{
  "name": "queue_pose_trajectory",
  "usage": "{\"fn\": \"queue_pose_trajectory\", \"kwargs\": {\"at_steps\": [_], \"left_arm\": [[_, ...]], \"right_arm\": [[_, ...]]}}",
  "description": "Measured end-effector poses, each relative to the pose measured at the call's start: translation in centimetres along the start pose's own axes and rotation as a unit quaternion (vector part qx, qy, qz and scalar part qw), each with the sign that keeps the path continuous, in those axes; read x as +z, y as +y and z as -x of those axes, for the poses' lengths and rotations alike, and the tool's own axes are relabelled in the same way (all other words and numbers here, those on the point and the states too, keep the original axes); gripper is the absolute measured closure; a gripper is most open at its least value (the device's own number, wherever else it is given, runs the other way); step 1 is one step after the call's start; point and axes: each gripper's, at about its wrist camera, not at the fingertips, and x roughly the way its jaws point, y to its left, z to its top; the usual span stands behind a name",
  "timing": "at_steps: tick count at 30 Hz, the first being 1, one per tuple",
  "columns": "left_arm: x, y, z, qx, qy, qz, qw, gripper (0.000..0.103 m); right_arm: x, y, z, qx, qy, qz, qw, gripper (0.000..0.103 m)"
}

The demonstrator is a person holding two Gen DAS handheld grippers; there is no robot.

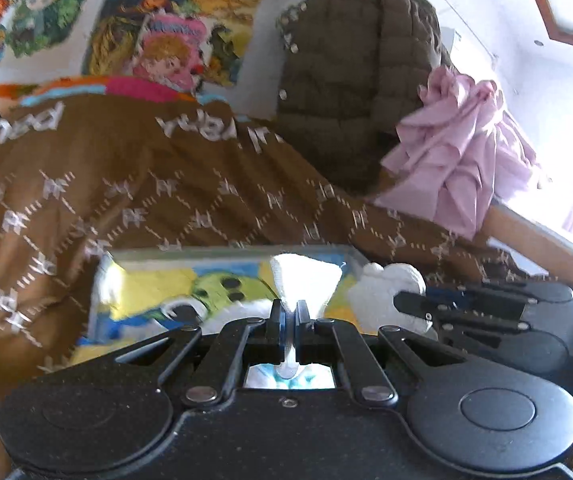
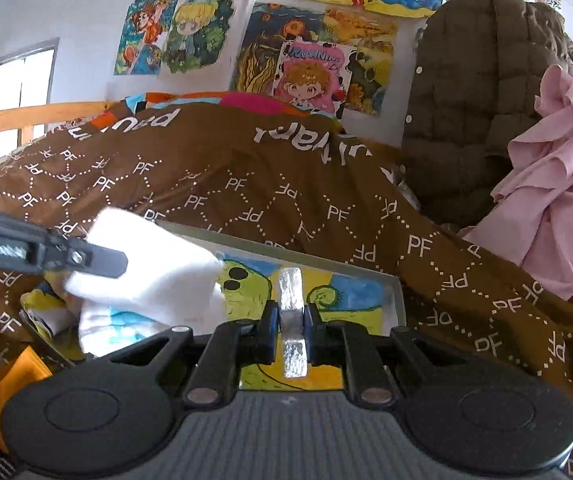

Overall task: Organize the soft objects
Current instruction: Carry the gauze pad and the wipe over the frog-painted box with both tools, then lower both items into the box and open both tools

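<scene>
Over the shallow picture-lined box (image 2: pixel 392 292), we hold white cloth (image 1: pixel 306 276) pinched in our left gripper (image 1: pixel 288 332) and a silvery strip (image 2: pixel 292 292) clamped in our right gripper (image 2: pixel 292 328); next, lower both inside.

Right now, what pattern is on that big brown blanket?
White "PF" letters inside dotted diamonds on the brown blanket; clearest in the right wrist view.

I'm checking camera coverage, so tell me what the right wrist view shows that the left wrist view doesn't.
Only the right wrist view shows the wooden bed rail, the window, and the silvery padded strip clamped in the right gripper.

Only the left wrist view shows the left gripper head-on, its fingers pinching a corner of the white cloth.

Both show the brown PF-patterned quilt, brown quilted jacket, pink fabric, wall drawings and the box with the yellow-and-blue drawing.
</scene>
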Motion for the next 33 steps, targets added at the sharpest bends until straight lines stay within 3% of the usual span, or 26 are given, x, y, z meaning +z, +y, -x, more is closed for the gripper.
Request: {"fn": "queue_pose_trajectory", "kwargs": {"at_steps": [6, 11, 14, 19, 23, 30, 33], "left_arm": [[-0.7, 1.7, -2.4, -0.003, 0.022, 0.045, 0.9987, 0.099], [-0.8, 2.4, -3.1, 0.009, 0.04, 0.049, 0.998, 0.098], [-1.0, 2.8, -3.2, 0.02, 0.059, 0.056, 0.9965, 0.09], [-1.2, 3.4, -2.6, 0.031, 0.068, 0.072, 0.9946, 0.08], [-1.2, 3.4, -1.6, 0.045, 0.063, 0.072, 0.9944, 0.06], [-1.6, 2.9, 1.8, 0.083, 0.021, 0.061, 0.9945, 0.03], [-1.9, 2.7, 3.7, 0.1, 0.003, 0.064, 0.9929, 0.024]], "right_arm": [[0.3, 1.6, -1.2, 0.031, 0.036, 0.014, 0.999, 0.088], [0.4, 2.7, -1.5, 0.05, 0.055, 0.017, 0.997, 0.087], [0.3, 3.1, -1.3, 0.055, 0.059, 0.015, 0.997, 0.084], [0.1, 3.3, -0.9, 0.063, 0.063, 0.003, 0.996, 0.068], [0.2, 3.0, 0.2, 0.062, 0.055, -0.006, 0.997, 0.055], [0.9, 2.2, 3.1, 0.056, 0.024, -0.037, 0.997, 0.033], [0.9, 1.9, 4.7, 0.053, 0.01, -0.057, 0.997, 0.018]]}}
